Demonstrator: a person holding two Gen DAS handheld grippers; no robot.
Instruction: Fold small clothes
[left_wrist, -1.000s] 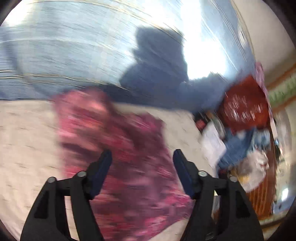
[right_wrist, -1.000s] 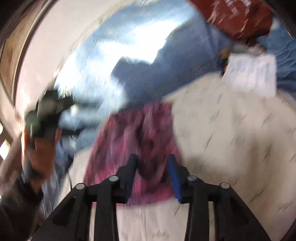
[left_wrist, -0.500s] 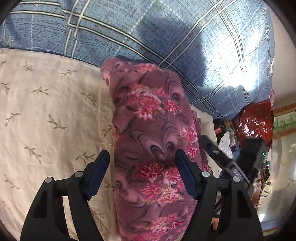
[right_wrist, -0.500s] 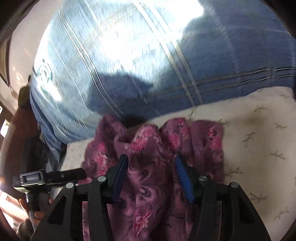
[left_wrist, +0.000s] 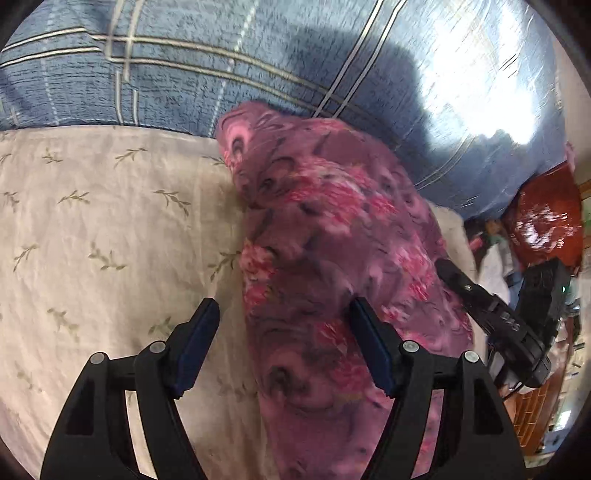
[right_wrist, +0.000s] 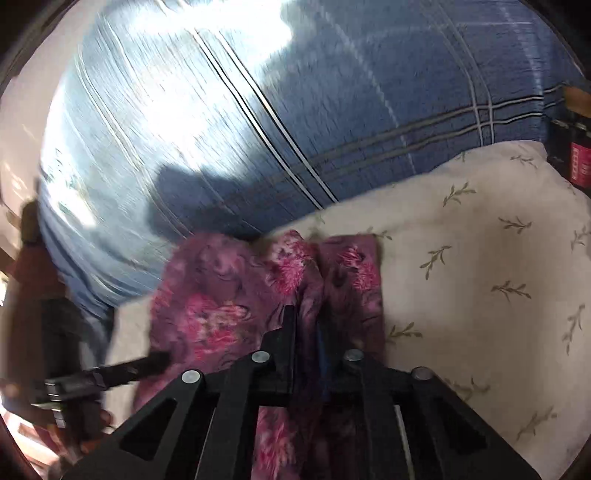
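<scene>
Pinching purple floral garment (right_wrist: 221, 295) – right claw (right_wrist: 306, 325) just closed | left claw (left_wrist: 280, 314) wide | cream leaf-print sheet (left_wrist: 92, 240)

Purple soft-fabric garment with pink flower print (left_wrist: 332, 258): bunched into long rumpled strip, not flat. Lies on cream sheet with olive leaf sprigs (left_wrist: 92, 240), far end touching edge of blue plaid blanket (left_wrist: 184, 74). In right wrist view garment (right_wrist: 221, 295) shows two side-by-side lobes at far end, deep crease between; raised fold of cloth pinched upward along that crease.
</scene>
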